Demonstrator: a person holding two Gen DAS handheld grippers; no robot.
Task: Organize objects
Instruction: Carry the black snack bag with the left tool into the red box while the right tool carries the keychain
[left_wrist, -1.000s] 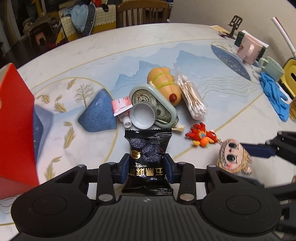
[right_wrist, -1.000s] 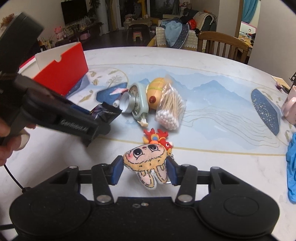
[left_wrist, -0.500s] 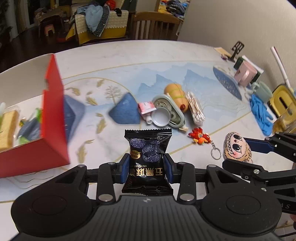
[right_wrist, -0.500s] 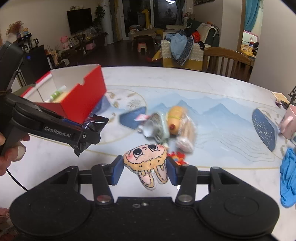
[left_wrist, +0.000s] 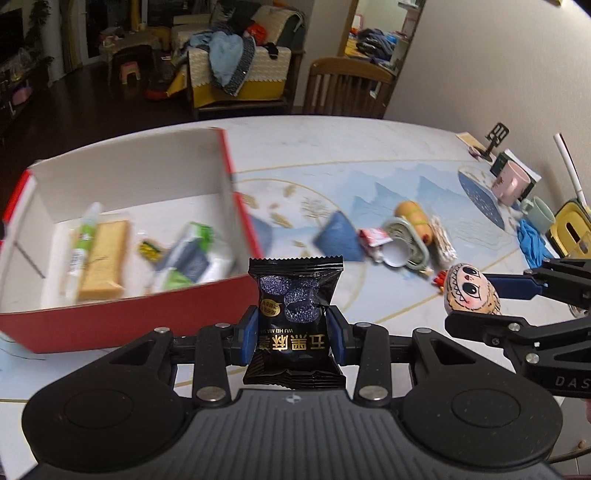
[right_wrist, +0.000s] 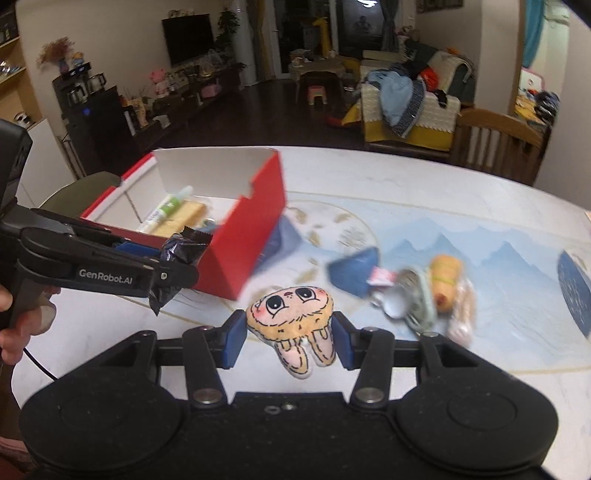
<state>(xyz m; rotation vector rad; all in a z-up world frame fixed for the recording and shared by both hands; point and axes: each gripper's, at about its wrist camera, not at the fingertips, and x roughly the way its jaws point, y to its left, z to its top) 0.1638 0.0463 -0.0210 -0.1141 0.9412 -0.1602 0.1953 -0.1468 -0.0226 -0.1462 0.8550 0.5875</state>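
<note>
My left gripper (left_wrist: 293, 338) is shut on a black snack packet (left_wrist: 295, 317) and holds it above the table just in front of the red box (left_wrist: 129, 314). The box is open, with a tube, a yellow bar and several packets inside. My right gripper (right_wrist: 290, 339) is shut on a plush toy with a drawn face (right_wrist: 291, 317), in the air right of the box (right_wrist: 243, 251). The left gripper with its packet (right_wrist: 177, 254) also shows in the right wrist view, and the plush toy (left_wrist: 471, 290) in the left wrist view.
A pile lies mid-table: a cotton swab bag (left_wrist: 441, 242), an orange toy (left_wrist: 412, 218), a round grey-green case (left_wrist: 404, 240) and a small red packet (left_wrist: 373, 236). Mugs (left_wrist: 511, 182) and a blue cloth (left_wrist: 532, 243) sit at the far right. A wooden chair (left_wrist: 347, 88) stands behind the table.
Both grippers have lifted and swung left toward the red box, each still holding its object. The box's inside has come into view; the pile now lies farther off to the right.
</note>
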